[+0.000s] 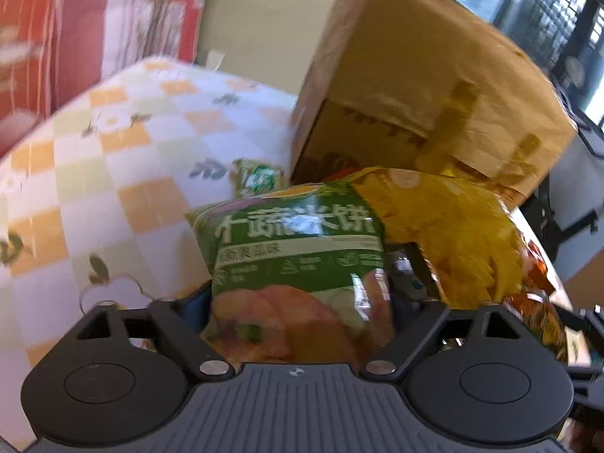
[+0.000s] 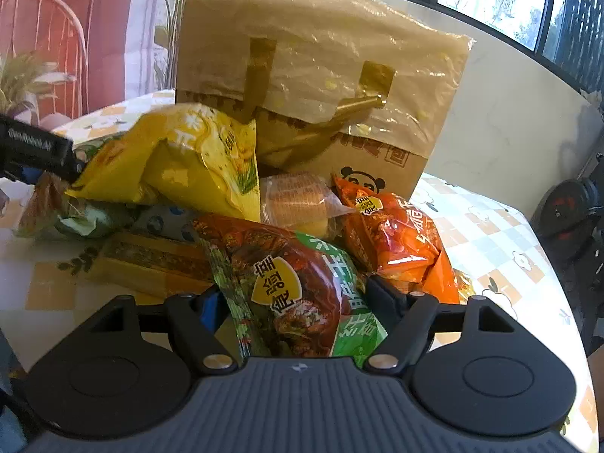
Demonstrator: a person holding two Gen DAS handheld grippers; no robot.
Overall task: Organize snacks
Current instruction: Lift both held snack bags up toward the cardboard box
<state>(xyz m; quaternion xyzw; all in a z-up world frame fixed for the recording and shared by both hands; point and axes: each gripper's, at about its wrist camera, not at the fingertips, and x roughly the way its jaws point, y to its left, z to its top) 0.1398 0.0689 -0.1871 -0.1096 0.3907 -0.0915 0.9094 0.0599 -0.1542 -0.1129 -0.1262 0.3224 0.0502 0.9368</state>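
Observation:
In the left wrist view my left gripper [image 1: 298,302] is shut on a green rice-cracker bag [image 1: 298,249], held up in front of the camera. A yellow snack bag [image 1: 445,222] lies just beyond it, before the cardboard box [image 1: 426,75]. In the right wrist view my right gripper [image 2: 294,302] is shut on a red and green snack bag [image 2: 294,275]. Behind it lie an orange bag [image 2: 392,234], a clear wrapped cake pack [image 2: 298,200], the yellow bag [image 2: 188,158] and a flat yellow-brown packet [image 2: 151,264]. The left gripper's finger [image 2: 37,151] shows at the far left.
The snacks lie on a table with a checked orange and white cloth [image 1: 113,173], also seen in the right wrist view [image 2: 490,234]. The taped cardboard box [image 2: 321,87] stands at the back. A small green packet [image 1: 256,177] lies left of the box. Windows and a red chair [image 2: 41,30] are beyond.

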